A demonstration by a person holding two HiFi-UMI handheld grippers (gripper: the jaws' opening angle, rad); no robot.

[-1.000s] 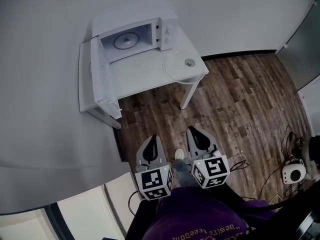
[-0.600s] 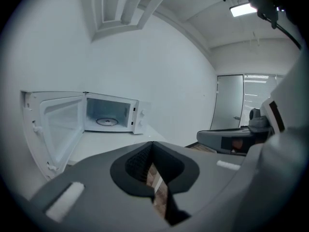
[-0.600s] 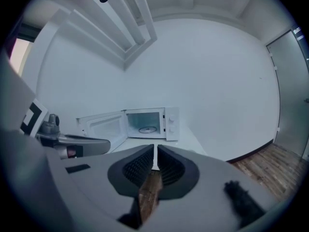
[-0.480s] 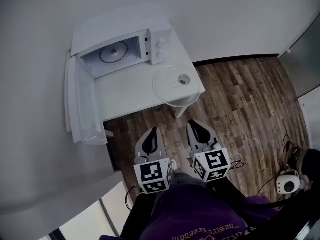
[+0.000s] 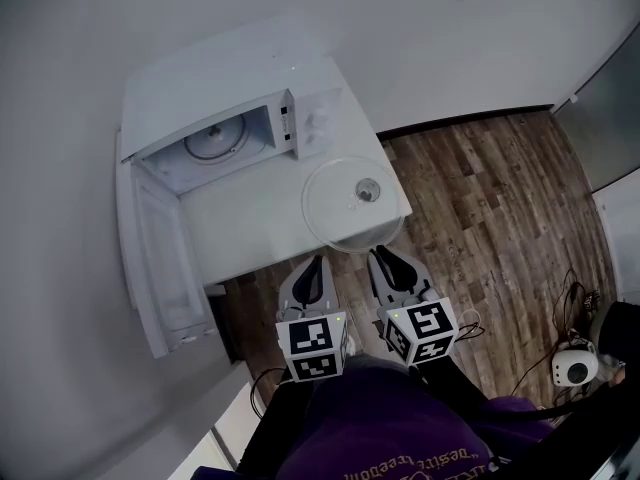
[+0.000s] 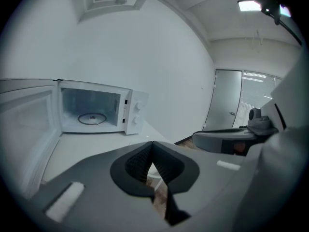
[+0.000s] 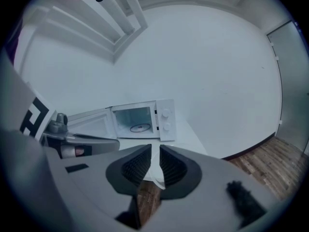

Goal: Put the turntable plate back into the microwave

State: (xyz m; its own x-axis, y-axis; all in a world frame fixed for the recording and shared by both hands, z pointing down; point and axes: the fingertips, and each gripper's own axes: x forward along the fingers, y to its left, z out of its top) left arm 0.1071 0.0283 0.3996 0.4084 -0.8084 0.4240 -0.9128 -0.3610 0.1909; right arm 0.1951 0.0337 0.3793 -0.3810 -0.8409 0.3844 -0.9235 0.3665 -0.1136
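**Approach Stage: Tongs Short of the Turntable Plate**

The counter (image 5: 250, 223) lies directly ahead of both tongs, its near edge just beyond their tips. The microwave (image 5: 235, 83) stands at the far side, ahead and to the left. Its door (image 5: 150, 258) is swung fully out, left of the left tongs (image 5: 316, 263). The cavity mouth therefore faces the tongs, and the bare counter before it is the likely insertion lane.

The glass turntable plate (image 5: 335, 213) lies flat at the near right corner, just ahead of the right tongs (image 5: 381, 256). Its rim appears to overhang the edge, which would leave room for a jaw beneath. The roller ring (image 5: 213, 140) sits inside the cavity.

Right tongs: the jaws have just been opening and stand slightly apart, with nothing between them. Left tongs: jaws together, empty.
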